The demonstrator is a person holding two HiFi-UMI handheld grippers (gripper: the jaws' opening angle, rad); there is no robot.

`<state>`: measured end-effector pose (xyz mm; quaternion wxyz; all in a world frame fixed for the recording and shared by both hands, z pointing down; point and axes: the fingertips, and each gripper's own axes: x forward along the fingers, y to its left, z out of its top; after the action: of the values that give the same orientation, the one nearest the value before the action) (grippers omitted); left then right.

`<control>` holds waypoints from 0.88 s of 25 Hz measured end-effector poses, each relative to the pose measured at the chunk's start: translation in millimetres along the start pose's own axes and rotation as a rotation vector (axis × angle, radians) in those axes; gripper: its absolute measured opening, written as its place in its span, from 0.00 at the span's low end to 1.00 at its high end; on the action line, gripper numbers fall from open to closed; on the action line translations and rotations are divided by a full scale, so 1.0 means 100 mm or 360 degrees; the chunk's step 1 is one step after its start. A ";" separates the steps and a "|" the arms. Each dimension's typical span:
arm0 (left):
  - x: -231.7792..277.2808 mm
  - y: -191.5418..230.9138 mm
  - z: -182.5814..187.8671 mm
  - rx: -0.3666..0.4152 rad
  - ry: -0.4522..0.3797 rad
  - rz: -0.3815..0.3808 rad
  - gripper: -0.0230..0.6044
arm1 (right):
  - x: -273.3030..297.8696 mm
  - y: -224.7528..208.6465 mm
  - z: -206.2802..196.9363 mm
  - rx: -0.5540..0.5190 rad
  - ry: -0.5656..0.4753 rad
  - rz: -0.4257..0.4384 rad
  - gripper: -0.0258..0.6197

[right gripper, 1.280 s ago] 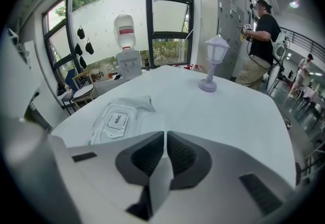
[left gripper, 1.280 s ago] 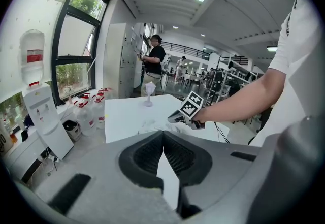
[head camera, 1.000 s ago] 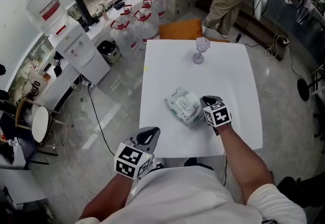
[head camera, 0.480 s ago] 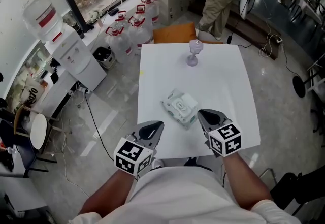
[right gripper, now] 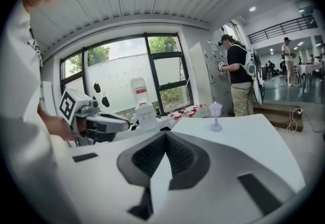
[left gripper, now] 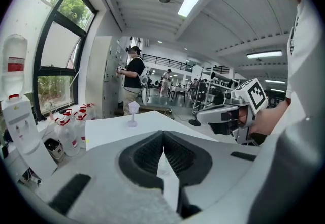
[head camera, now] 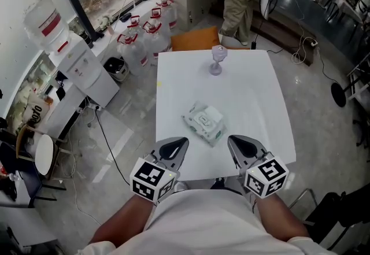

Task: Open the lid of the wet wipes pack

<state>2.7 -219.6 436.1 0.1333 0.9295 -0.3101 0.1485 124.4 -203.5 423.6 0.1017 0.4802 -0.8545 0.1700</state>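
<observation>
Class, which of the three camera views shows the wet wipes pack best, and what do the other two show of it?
The head view: the wet wipes pack lies in full view on the white table, seen from above. Neither gripper view shows the pack; each shows only other parts of the table.

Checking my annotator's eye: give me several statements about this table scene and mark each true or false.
The wet wipes pack lies on the white table, in neither tool. True.
The right tool grips the pack. False: it is shut on nothing, near the table's near edge, apart from the pack.
A small goblet stands upright near the table's far edge. True.
The left tool's jaws stand wide apart. False: they are together.
The water jugs stand on the table. False: they stand on the floor by the window.
</observation>
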 end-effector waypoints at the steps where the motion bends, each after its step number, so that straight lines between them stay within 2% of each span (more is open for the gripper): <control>1: -0.01 -0.01 0.00 0.0002 -0.0003 -0.0002 0.04 | -0.02 0.02 0.00 -0.0009 -0.0008 0.0001 0.05; 9: -0.05 -0.07 0.00 0.0031 -0.0002 -0.0012 0.04 | -0.06 0.16 0.00 -0.0069 -0.0025 0.0026 0.05; 22: -0.08 -0.12 0.03 0.0065 0.0002 -0.0010 0.04 | -0.01 0.23 -0.09 -0.0048 0.0016 0.0083 0.05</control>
<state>4.9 -207.1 429.1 0.1149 0.9330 -0.3039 0.1548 105.6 -188.0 427.2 0.1088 0.4554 -0.8686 0.1622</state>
